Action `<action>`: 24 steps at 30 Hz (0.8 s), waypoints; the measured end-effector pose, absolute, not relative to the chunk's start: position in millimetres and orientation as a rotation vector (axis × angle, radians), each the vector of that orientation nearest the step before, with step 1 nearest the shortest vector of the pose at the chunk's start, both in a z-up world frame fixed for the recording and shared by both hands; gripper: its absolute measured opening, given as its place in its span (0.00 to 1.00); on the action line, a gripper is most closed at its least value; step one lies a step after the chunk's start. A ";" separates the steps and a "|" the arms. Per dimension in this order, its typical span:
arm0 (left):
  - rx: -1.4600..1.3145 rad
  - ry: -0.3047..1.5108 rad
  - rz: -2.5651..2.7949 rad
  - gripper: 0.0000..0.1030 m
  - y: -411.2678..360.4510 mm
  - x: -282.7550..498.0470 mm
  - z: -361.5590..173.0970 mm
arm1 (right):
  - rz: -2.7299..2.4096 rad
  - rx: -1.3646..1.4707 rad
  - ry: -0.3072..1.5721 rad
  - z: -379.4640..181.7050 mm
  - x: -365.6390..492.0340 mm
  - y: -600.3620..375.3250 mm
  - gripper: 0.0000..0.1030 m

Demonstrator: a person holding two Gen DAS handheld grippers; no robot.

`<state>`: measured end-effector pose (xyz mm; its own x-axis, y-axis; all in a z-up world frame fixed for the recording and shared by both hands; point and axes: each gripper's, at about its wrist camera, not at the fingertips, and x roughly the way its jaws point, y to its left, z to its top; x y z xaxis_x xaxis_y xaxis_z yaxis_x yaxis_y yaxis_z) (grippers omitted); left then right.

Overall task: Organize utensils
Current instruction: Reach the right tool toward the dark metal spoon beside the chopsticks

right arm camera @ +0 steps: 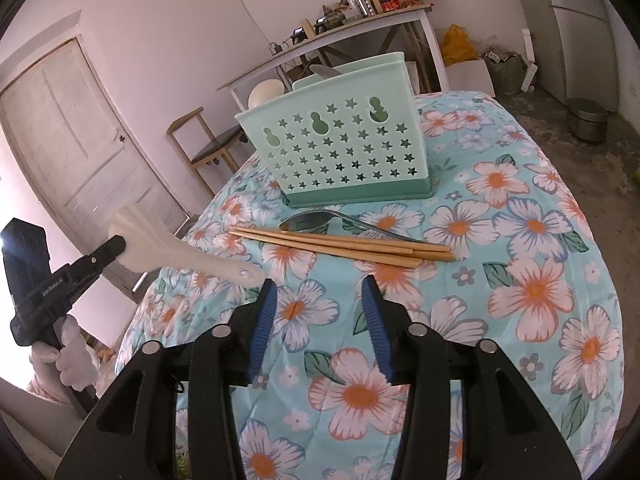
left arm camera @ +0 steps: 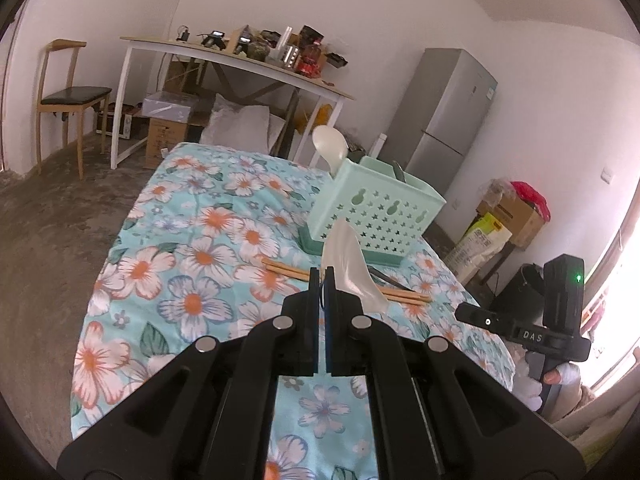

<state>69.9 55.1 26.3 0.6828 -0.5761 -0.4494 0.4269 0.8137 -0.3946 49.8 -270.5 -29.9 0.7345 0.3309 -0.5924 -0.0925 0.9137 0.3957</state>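
White plastic, a rice paddle (left arm camera: 352, 268), sits pinched in the left hand-held gripper (left arm camera: 324, 276), above the chopsticks (left arm camera: 288, 270) on the floral tabletop (left arm camera: 192, 240). The mint caddy (left arm camera: 376, 212) stands just beyond; I would lift higher, tip the paddle upright, and lower it clear of the rim. "DAS" reads on the other tool.

From the right wrist, the right hand-held gripper (right arm camera: 318, 292) hangs spread and empty near the metal spoon (right arm camera: 316, 220). "GenRobot.AI" seems printed on the left tool.
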 end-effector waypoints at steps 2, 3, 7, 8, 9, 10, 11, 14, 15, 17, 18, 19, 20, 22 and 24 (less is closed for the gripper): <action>-0.272 0.589 -0.558 0.01 58.7 70.2 26.8 | 0.242 0.352 0.713 -30.0 50.1 -268.7 0.46; -0.273 0.587 -0.554 0.01 60.0 70.2 27.0 | 0.242 0.352 0.713 -30.0 50.0 -268.5 0.46; -0.282 0.583 -0.536 0.01 65.8 71.2 26.9 | 0.244 0.351 0.718 -29.8 50.5 -267.1 0.46; -0.285 0.581 -0.530 0.01 67.5 71.6 27.3 | 0.244 0.350 0.718 -29.8 50.6 -266.8 0.46; -0.288 0.579 -0.526 0.01 69.0 71.6 27.5 | 0.244 0.350 0.718 -29.8 50.7 -266.5 0.46; -0.290 0.578 -0.524 0.01 70.1 71.7 27.5 | 0.244 0.350 0.719 -29.8 50.9 -266.4 0.46; -0.292 0.577 -0.520 0.01 71.8 71.9 27.5 | 0.244 0.351 0.720 -29.8 50.7 -266.4 0.47; -0.298 0.573 -0.509 0.01 76.3 72.4 27.9 | 0.245 0.349 0.721 -30.6 51.5 -265.3 0.47; -0.301 0.572 -0.505 0.01 77.4 72.4 27.9 | 0.246 0.349 0.722 -30.8 51.7 -265.0 0.47; -0.305 0.571 -0.498 0.01 79.8 72.7 27.7 | 0.246 0.349 0.723 -30.8 51.8 -264.6 0.47; -0.307 0.569 -0.495 0.01 81.0 72.9 27.7 | 0.246 0.349 0.722 -30.7 51.8 -264.7 0.47; -0.310 0.569 -0.491 0.01 82.3 73.1 27.8 | 0.246 0.349 0.723 -30.8 51.9 -264.3 0.47; -0.312 0.568 -0.488 0.01 83.2 73.1 27.7 | 0.246 0.349 0.723 -30.6 51.9 -264.8 0.48; -0.316 0.567 -0.478 0.01 85.8 73.5 27.6 | 0.245 0.349 0.722 -30.3 51.9 -265.0 0.50; -0.323 0.566 -0.470 0.01 88.0 73.8 28.0 | 0.245 0.349 0.722 -30.4 52.1 -264.9 0.51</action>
